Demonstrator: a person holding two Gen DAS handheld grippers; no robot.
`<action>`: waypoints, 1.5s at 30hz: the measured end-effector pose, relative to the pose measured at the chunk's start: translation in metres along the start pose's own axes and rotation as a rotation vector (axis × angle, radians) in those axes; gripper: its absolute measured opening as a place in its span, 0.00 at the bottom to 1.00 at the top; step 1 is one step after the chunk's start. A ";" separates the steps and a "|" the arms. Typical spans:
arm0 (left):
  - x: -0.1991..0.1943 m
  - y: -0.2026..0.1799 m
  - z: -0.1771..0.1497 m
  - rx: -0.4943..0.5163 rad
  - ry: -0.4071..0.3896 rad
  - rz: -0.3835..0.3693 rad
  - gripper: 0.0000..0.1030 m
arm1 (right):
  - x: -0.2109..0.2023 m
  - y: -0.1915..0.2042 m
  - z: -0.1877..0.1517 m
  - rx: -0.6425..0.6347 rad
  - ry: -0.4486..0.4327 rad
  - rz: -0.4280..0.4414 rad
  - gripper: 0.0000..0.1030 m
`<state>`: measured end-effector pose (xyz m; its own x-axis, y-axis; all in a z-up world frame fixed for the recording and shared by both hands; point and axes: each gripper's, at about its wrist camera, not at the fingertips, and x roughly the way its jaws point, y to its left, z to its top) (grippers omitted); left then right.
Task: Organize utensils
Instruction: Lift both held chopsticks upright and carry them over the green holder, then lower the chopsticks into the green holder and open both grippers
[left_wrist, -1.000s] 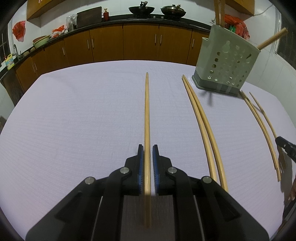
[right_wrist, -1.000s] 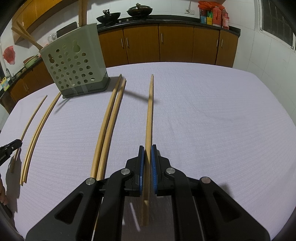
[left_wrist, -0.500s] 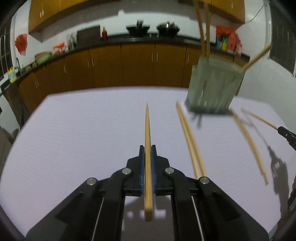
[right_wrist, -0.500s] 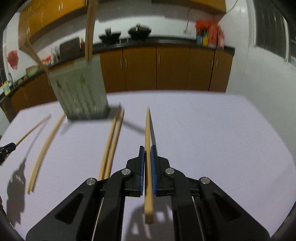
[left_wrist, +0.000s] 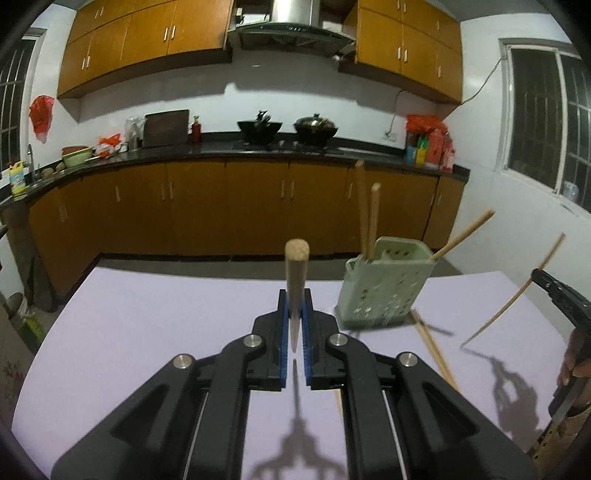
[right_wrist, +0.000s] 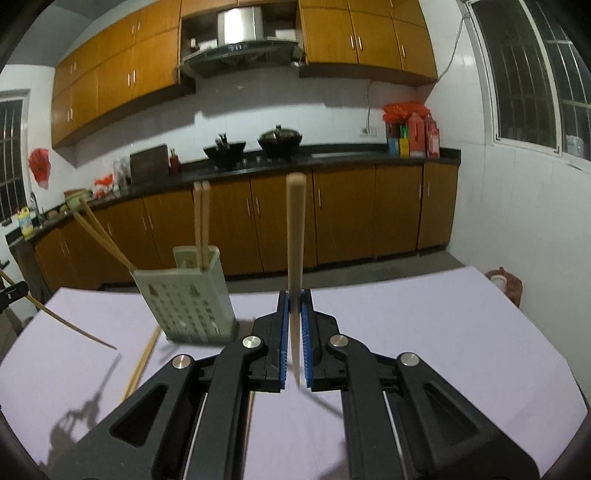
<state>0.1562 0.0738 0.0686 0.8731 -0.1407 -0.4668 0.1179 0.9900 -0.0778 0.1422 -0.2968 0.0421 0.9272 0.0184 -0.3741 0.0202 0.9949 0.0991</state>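
Lifted clear of the table since a second ago, two chopsticks ride clamped in the left claw and right claw, apparently bound for the green holder nearby.

No readable text in either view.
Yellow bottle at 9 o'clock and red packages on the counter at 2 o'clock carry labels, too small and blurred to read.
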 end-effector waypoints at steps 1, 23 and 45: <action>-0.002 -0.002 0.004 0.000 -0.005 -0.014 0.07 | -0.003 0.001 0.005 0.003 -0.015 0.009 0.07; 0.011 -0.082 0.124 0.001 -0.235 -0.177 0.07 | 0.012 0.070 0.102 0.027 -0.290 0.225 0.07; 0.074 -0.087 0.081 -0.004 -0.155 -0.149 0.26 | 0.033 0.070 0.074 0.006 -0.163 0.201 0.33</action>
<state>0.2491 -0.0217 0.1125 0.9085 -0.2811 -0.3093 0.2490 0.9584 -0.1395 0.2022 -0.2338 0.1044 0.9610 0.1987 -0.1925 -0.1686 0.9723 0.1620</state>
